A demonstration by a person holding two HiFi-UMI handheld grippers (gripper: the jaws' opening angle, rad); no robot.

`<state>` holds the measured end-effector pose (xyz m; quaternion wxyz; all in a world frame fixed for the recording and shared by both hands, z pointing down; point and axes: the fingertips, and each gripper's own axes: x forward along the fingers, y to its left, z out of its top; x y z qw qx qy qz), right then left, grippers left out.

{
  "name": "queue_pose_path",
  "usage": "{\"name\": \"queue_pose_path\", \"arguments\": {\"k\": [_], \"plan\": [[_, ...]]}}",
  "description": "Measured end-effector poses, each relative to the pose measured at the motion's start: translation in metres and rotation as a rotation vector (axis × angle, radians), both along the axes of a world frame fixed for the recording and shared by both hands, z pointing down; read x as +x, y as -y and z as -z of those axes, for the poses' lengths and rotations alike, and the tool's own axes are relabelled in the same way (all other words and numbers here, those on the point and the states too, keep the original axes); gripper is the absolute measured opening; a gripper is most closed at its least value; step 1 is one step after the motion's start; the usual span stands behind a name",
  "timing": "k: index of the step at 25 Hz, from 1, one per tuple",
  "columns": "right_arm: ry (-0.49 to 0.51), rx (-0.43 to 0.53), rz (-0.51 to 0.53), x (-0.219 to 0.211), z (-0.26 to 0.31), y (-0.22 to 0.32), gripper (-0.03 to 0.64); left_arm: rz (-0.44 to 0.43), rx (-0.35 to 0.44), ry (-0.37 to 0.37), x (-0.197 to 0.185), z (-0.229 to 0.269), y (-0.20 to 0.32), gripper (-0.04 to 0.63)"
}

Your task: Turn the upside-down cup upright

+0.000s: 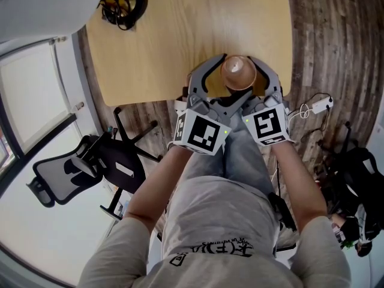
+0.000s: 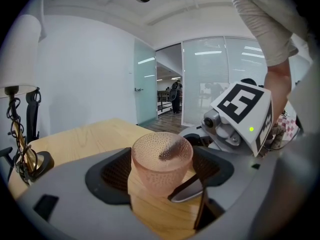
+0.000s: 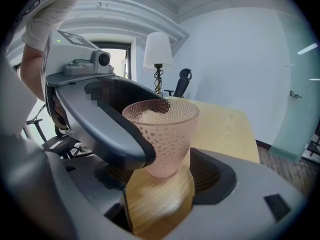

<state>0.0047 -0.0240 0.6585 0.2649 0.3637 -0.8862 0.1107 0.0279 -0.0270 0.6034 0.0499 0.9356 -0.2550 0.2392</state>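
Dark wooden floor [image 1: 336,41] surrounds a light wooden table [image 1: 162,41] that fills the top of the head view. A black office chair [image 1: 78,167] stands on the floor at 8 o'clock from the table. A table lamp [image 3: 158,51] with a white shade stands at the far corner of the table, and its dark base [image 1: 123,5] lies at 11 o'clock in the head view.

Both tongs meet close to the near edge of the table, at 12 o'clock from the person. The left gripper [image 2: 164,169] has its jaws wide apart, one on each side of the cup [image 1: 239,71], and it is not clenched on it. One jaw of the other tool crosses in front, at 5 o'clock from the cup. The right gripper [image 3: 162,176] is also spread wide around the same cup, with the pad at 3 o'clock clearly apart from the glass. A jaw of the left tool passes at 9 o'clock and covers that side, so I cannot tell if something touches there.

The cup is pink dotted glass. It stands on the table with the wide rim up and the narrow base down.
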Motion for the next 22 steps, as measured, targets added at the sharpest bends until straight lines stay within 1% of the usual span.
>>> {"name": "queue_pose_path", "arguments": {"k": [8, 11, 15, 17, 19, 20, 21, 22], "plan": [[0.044, 0.029, -0.017, 0.004, 0.011, -0.002, 0.333, 0.027, 0.016, -0.066, -0.005, 0.015, -0.002, 0.393], [0.040, 0.032, -0.018, 0.007, 0.016, -0.003, 0.339, 0.021, 0.051, -0.078, -0.009, 0.028, -0.001, 0.394], [0.036, 0.029, -0.029, 0.023, 0.029, -0.014, 0.341, 0.036, 0.062, -0.095, -0.021, 0.047, -0.007, 0.394], [0.040, 0.013, -0.040, 0.035, 0.040, -0.024, 0.339, 0.021, 0.064, -0.123, -0.026, 0.062, -0.012, 0.393], [0.065, 0.006, -0.057, 0.042, 0.060, -0.033, 0.337, 0.000, 0.049, -0.157, -0.032, 0.080, -0.021, 0.391], [0.087, 0.012, -0.069, 0.044, 0.074, -0.035, 0.334, -0.006, 0.042, -0.170, -0.034, 0.090, -0.025, 0.386], [0.112, 0.023, -0.085, 0.046, 0.090, -0.036, 0.310, -0.006, 0.035, -0.185, -0.035, 0.100, -0.029, 0.350], [0.137, 0.036, -0.102, 0.049, 0.107, -0.036, 0.254, 0.005, 0.024, -0.207, -0.036, 0.110, -0.031, 0.291]]}}
